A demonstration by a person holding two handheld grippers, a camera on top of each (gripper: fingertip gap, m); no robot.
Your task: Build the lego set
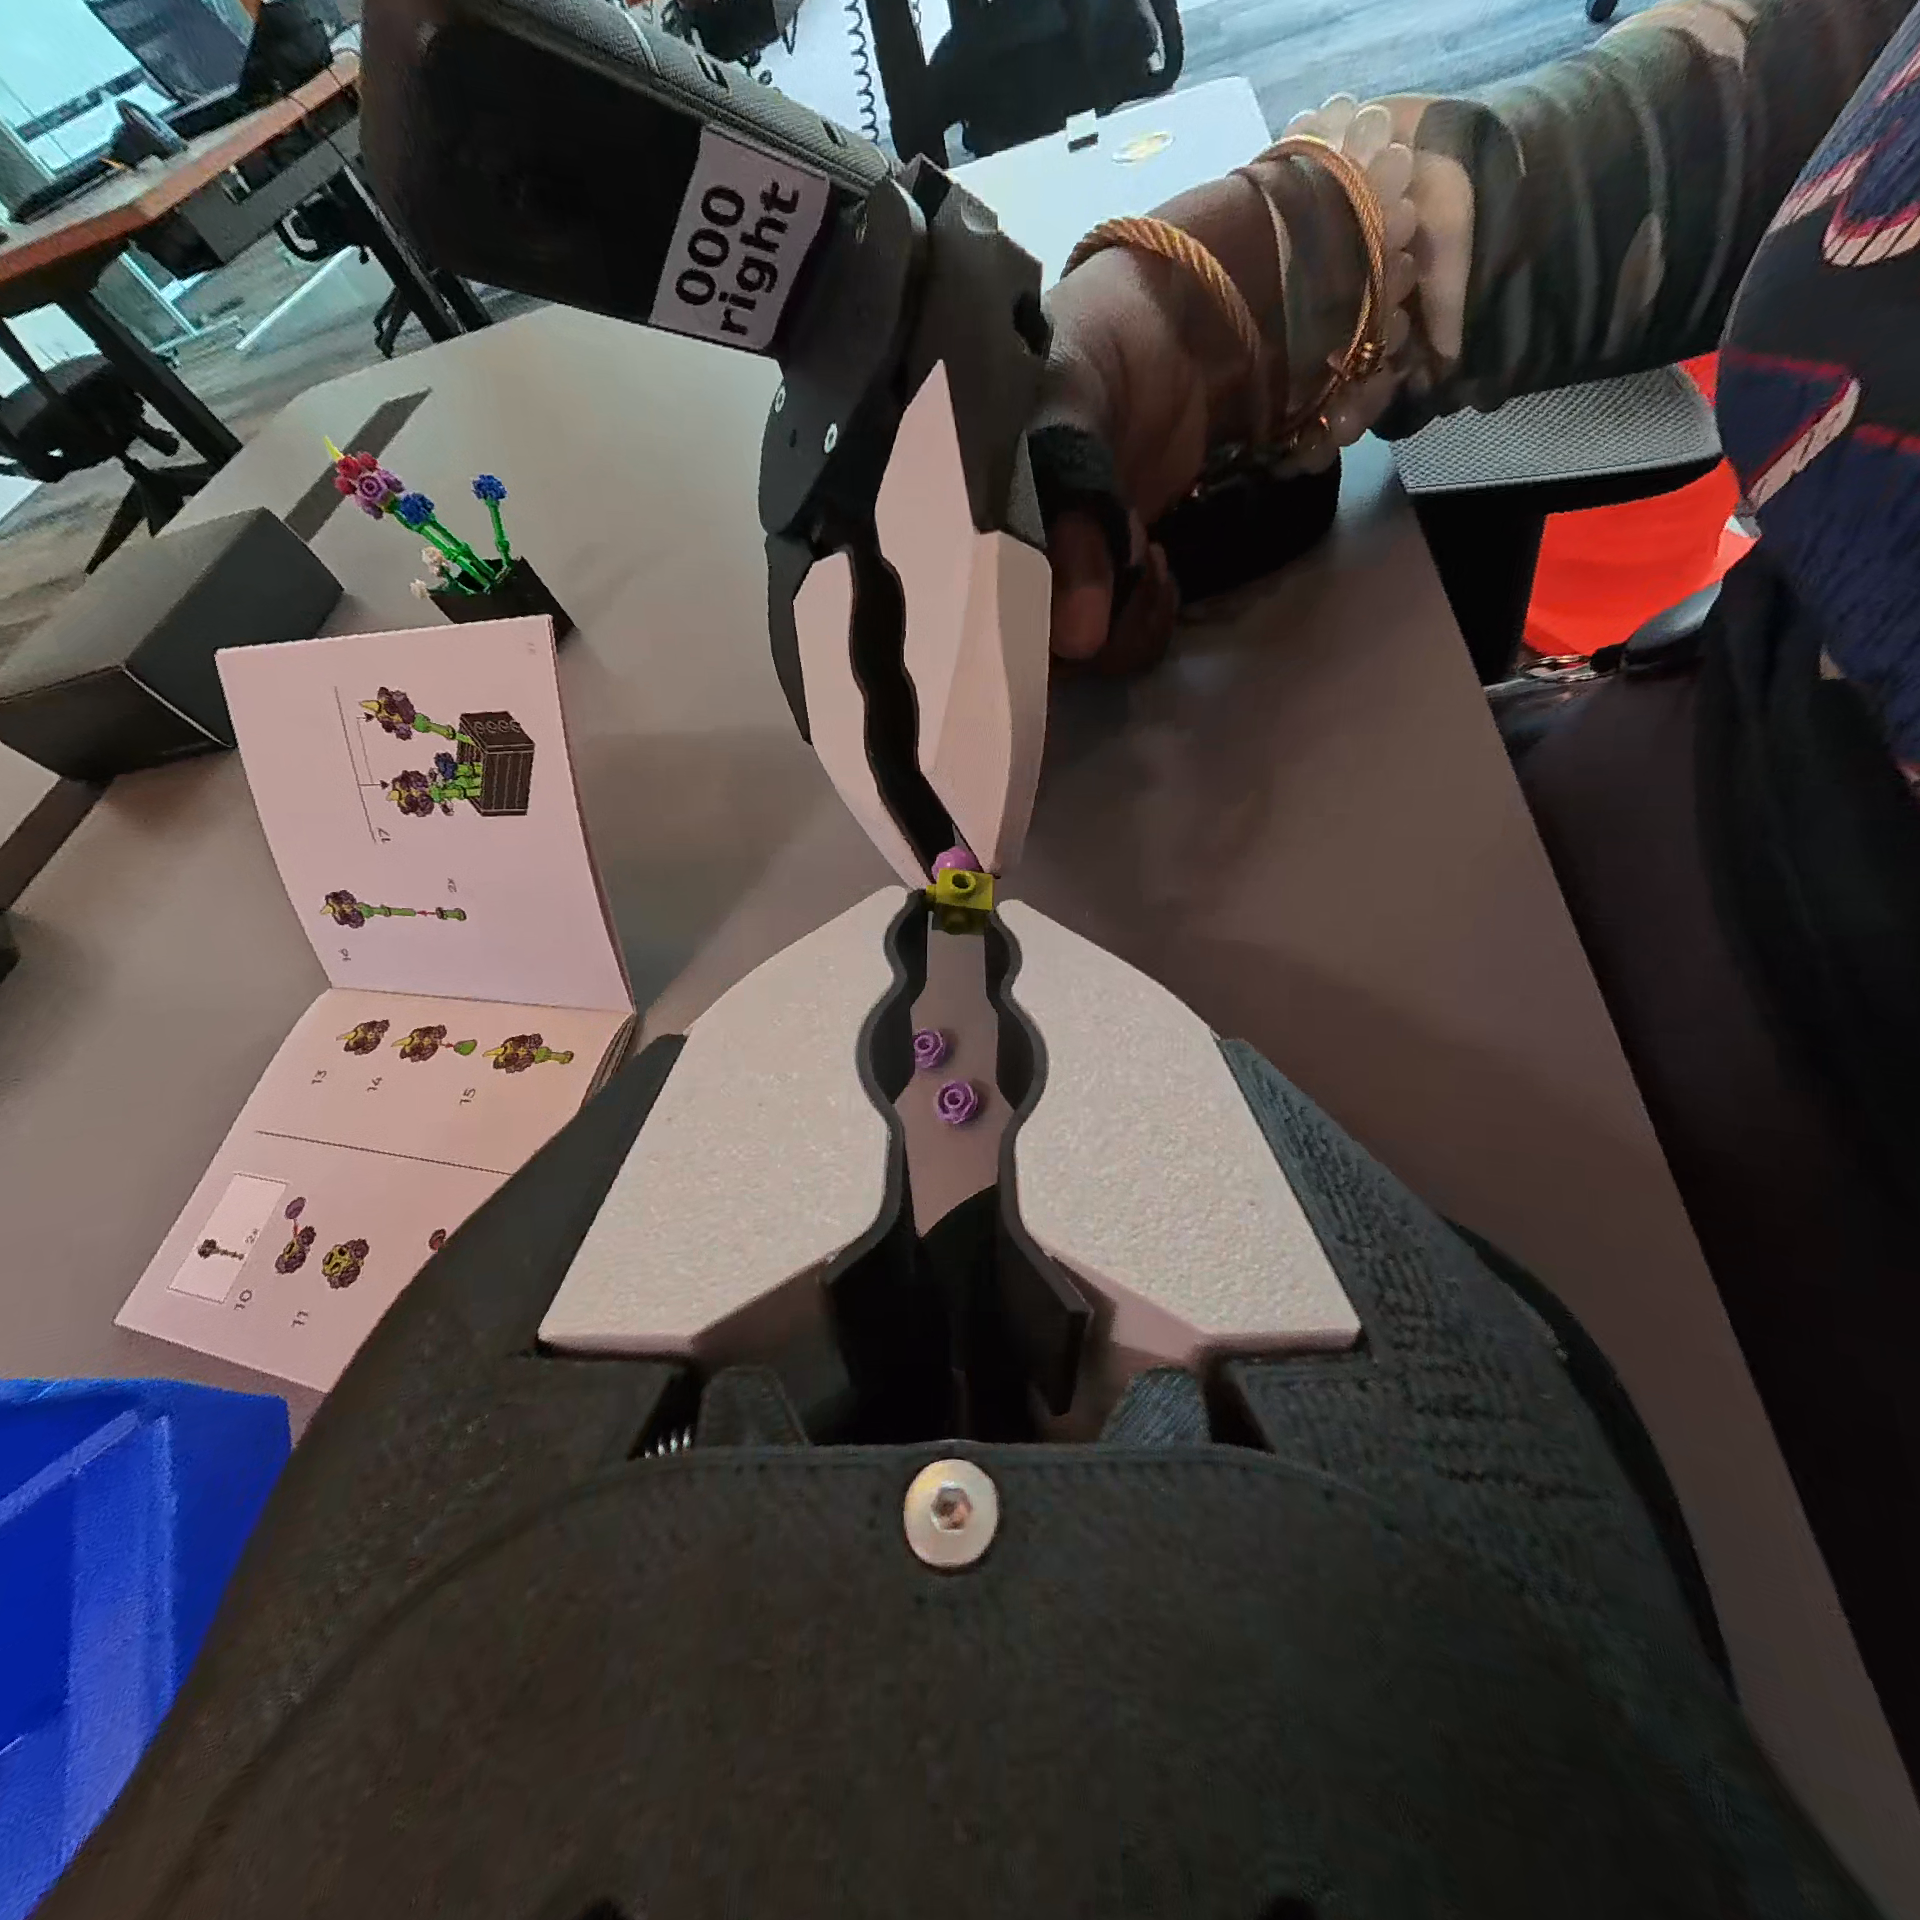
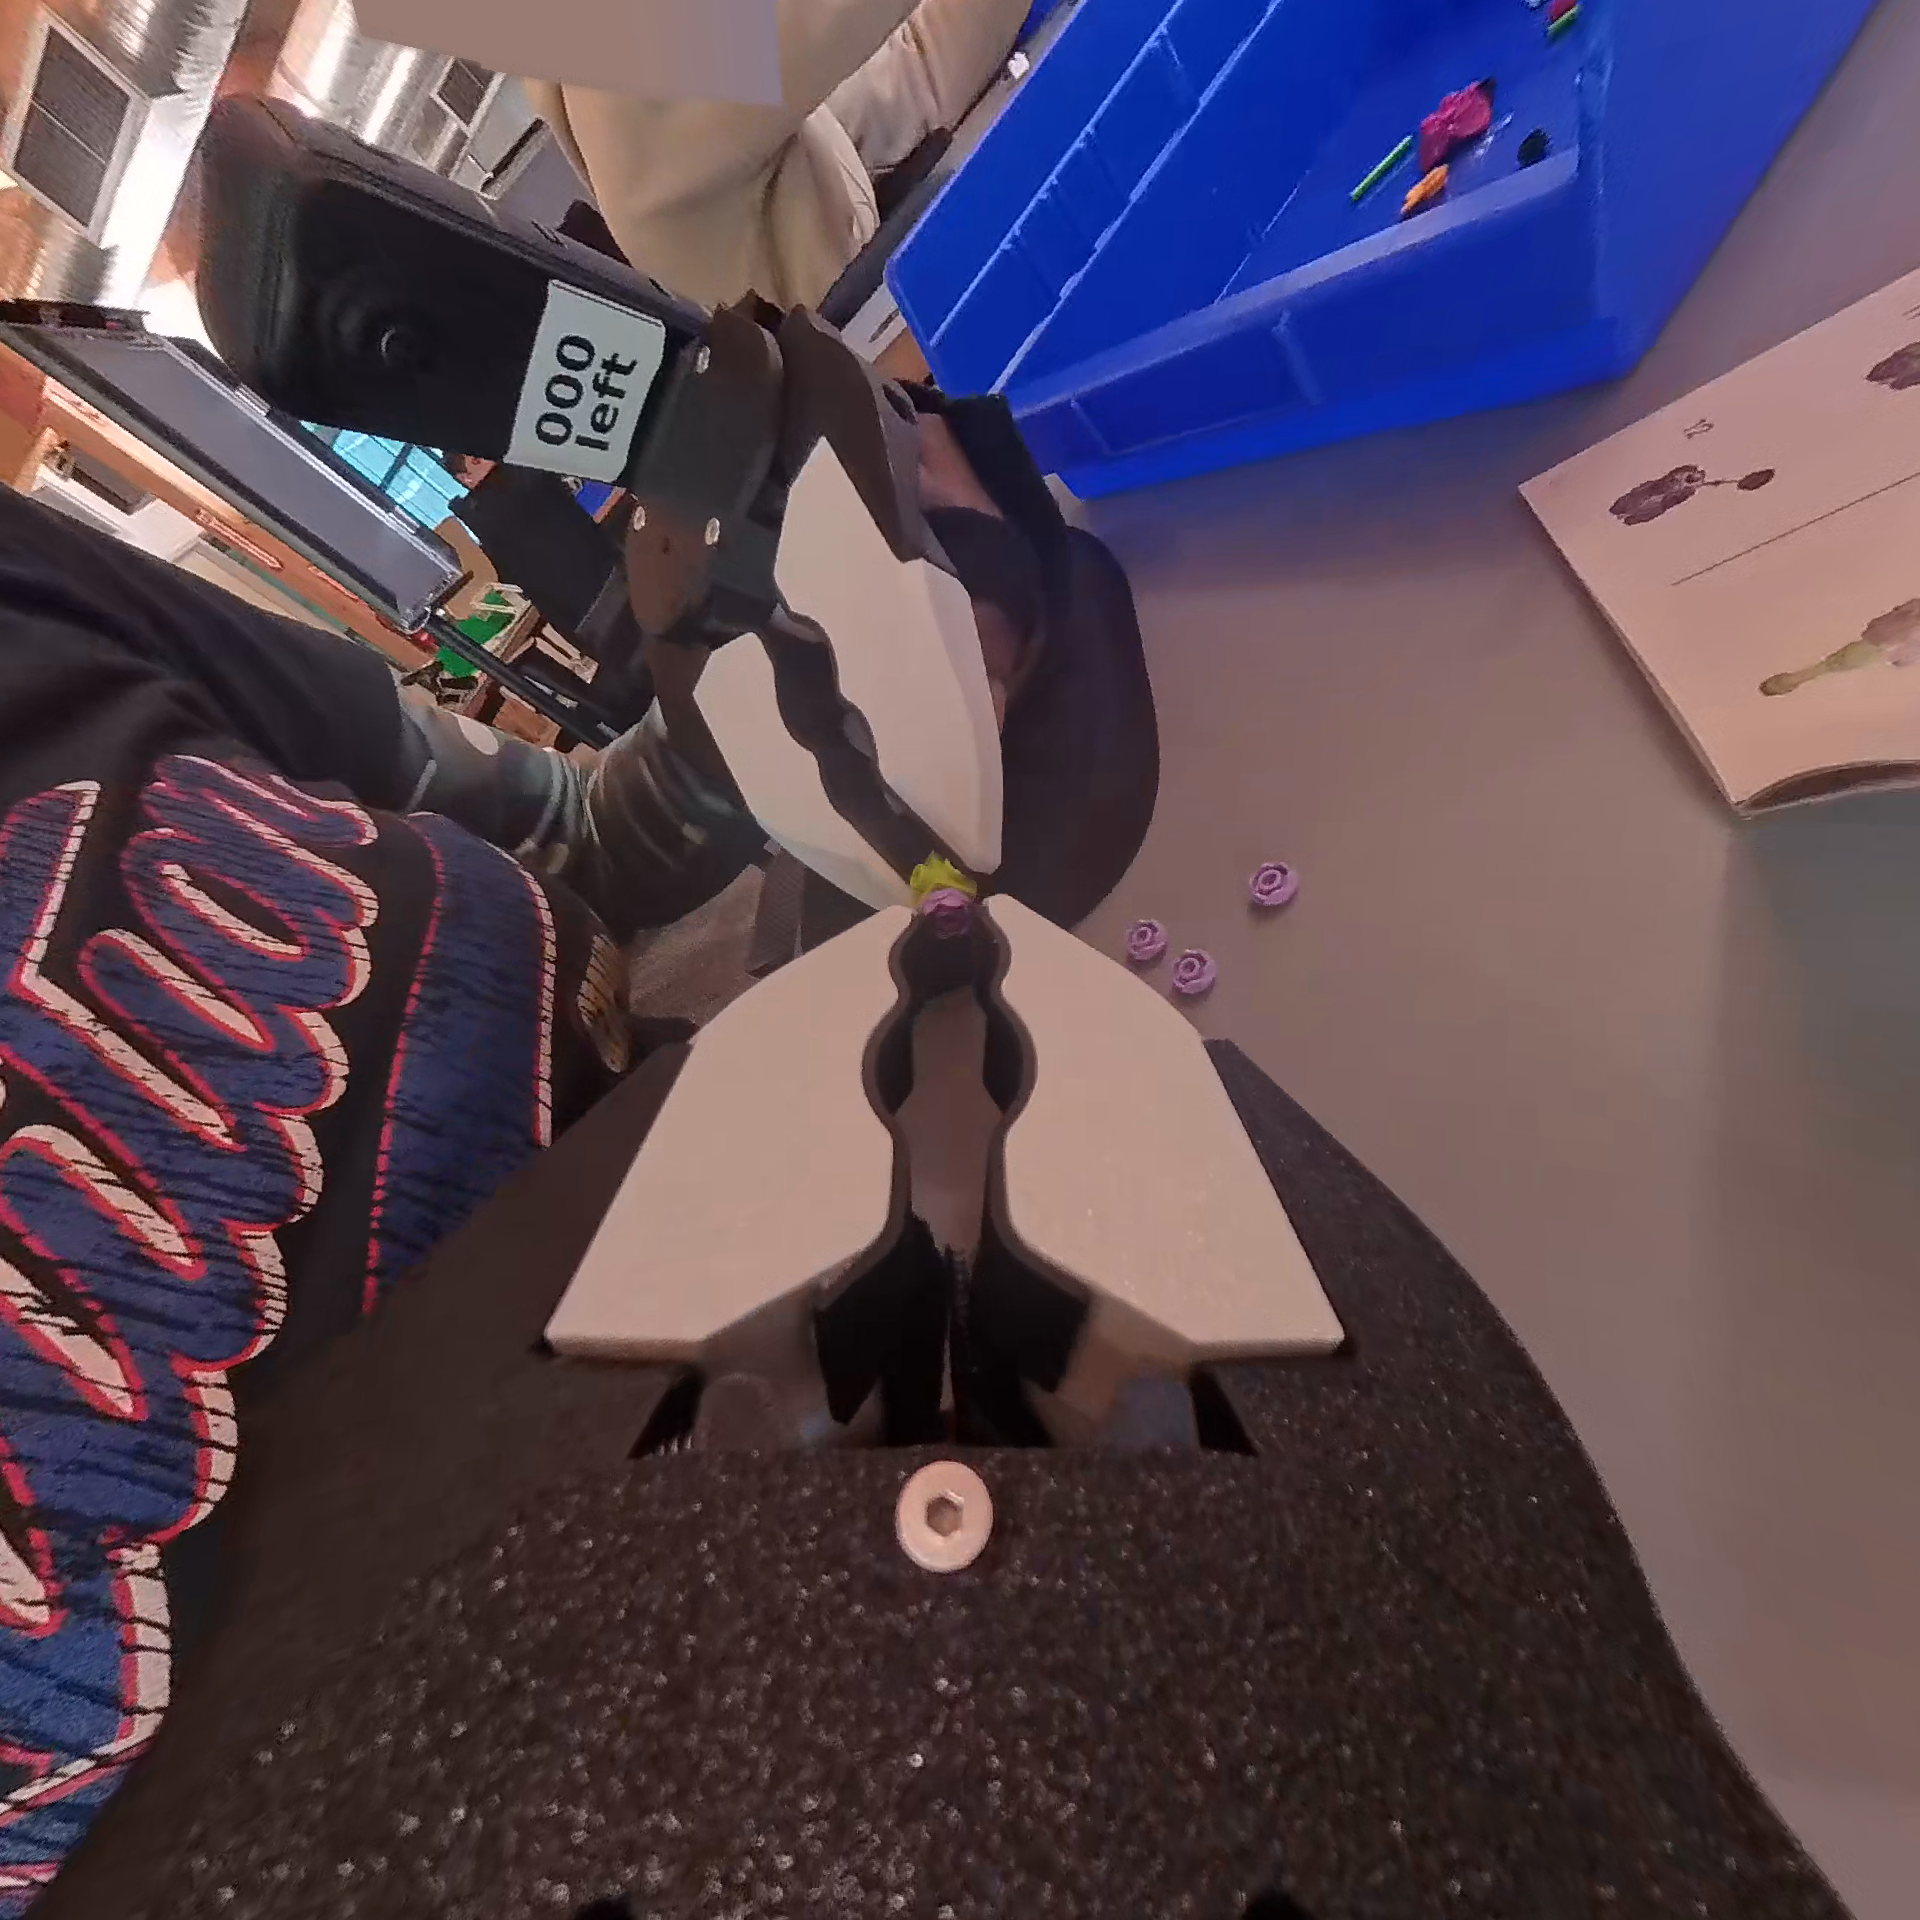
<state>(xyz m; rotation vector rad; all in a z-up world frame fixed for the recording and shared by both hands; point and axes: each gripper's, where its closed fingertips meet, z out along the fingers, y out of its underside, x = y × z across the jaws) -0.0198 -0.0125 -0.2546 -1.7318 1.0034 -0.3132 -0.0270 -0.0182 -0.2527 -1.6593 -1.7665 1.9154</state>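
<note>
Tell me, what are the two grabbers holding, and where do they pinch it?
Left gripper pinches the yellow-green brick by its sides. Right gripper pinches the purple flower piece by its edges.

Bare grey table (image 1: 1299,935) lies open to the right of the meeting fingertips; two loose purple flower studs (image 1: 943,1075) sit underneath, the instruction booklet (image 1: 416,831) crowds the left.

i see a grey table (image 1: 1299,831) bearing an open instruction booklet (image 1: 416,831), loose purple flower studs (image 1: 957,1101), a blue bin (image 2: 1299,260).
</note>
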